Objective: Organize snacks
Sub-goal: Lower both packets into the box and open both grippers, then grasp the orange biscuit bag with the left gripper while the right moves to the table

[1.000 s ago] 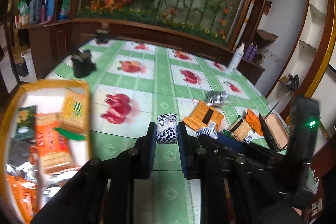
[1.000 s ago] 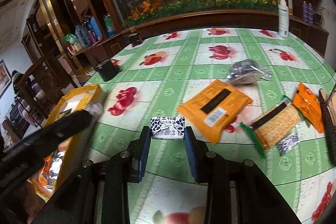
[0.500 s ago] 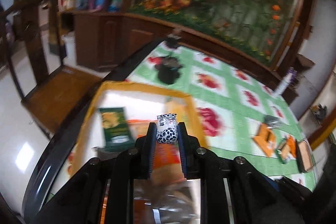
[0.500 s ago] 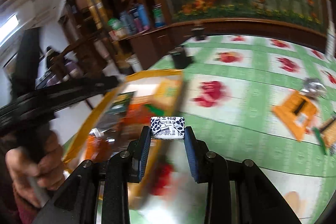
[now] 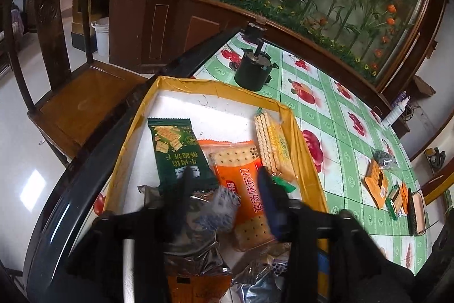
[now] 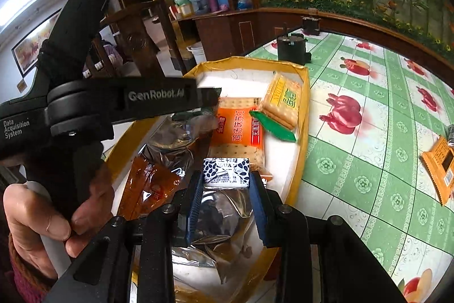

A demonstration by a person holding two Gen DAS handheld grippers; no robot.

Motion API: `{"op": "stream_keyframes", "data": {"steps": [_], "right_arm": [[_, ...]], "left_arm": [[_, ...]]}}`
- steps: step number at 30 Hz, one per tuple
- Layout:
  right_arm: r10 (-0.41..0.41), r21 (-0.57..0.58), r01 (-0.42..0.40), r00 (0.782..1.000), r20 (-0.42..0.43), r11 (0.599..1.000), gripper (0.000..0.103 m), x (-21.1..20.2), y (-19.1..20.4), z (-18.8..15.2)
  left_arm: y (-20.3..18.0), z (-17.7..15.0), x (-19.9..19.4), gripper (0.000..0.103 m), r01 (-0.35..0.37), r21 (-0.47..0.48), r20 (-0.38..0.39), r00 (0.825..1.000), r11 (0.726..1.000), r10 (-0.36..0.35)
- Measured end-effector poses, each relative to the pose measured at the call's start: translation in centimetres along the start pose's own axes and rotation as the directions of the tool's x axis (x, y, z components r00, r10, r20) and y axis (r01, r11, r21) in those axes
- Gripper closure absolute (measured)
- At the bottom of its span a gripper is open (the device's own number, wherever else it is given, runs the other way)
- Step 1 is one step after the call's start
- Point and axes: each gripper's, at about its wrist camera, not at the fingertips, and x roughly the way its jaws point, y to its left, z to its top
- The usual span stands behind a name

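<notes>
A yellow-rimmed box (image 5: 215, 88) at the table's left end holds snack packets: a green one (image 5: 176, 149), an orange cracker pack (image 5: 241, 175) and a yellow biscuit pack (image 5: 273, 146). My left gripper (image 5: 224, 186) hangs over the box with its jaws apart; a blurred black-and-white spotted packet (image 5: 221, 208) is loose between them, dropping. My right gripper (image 6: 226, 183) is shut on a second spotted packet (image 6: 226, 171) above the same box (image 6: 302, 132). The left gripper's body (image 6: 119, 101) crosses the right wrist view.
More snacks lie at the table's right: an orange pack (image 5: 376, 183), a dark foil bag (image 5: 384, 156) and small packs by a tan case (image 5: 417, 210). A black pot (image 5: 252, 70) stands behind the box. A wooden chair (image 5: 76, 93) stands left of the table.
Both grippers swung left from the snack pile to over the box. The left jaws opened and its spotted packet is falling free. The right still holds its packet.
</notes>
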Motion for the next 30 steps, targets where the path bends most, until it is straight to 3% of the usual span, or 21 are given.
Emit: {"op": "stream_keyframes", "data": {"steps": [4,11,17,23,30], "right_arm": [[0.036,0.015,-0.036,0.999,0.019,0.999,0.05,-0.7,-0.5,0.1],[0.037,0.073,-0.045,0.994,0.099,0.996,0.049,-3.7,-2.8,0.3],[-0.038,0.194,0.009,0.989,0.143,0.981,0.049,-6.2,-8.1,-0.1],[-0.154,0.369,0.088,0.976,0.153,0.925,0.049,-8.8,-14.5,-1.3],[-0.237,0.518,0.137,0.962,0.133,0.845,0.05,-11.6,-19.5,-3.0]], "left_arm": [[0.1,0.1,-0.3,0.053,0.014,-0.02,-0.002,1.0,1.0,-0.014],[-1.7,-0.3,-1.1,0.053,0.034,0.002,-0.005,0.999,0.999,-0.034],[-5.1,-1.0,-2.0,0.053,0.061,0.067,-0.005,0.998,0.996,-0.061],[-9.6,-2.6,-2.1,0.048,0.093,0.161,-0.029,0.996,0.983,-0.09],[-16.1,-5.7,-1.4,0.047,0.137,0.304,-0.095,0.989,0.943,-0.113]]}}
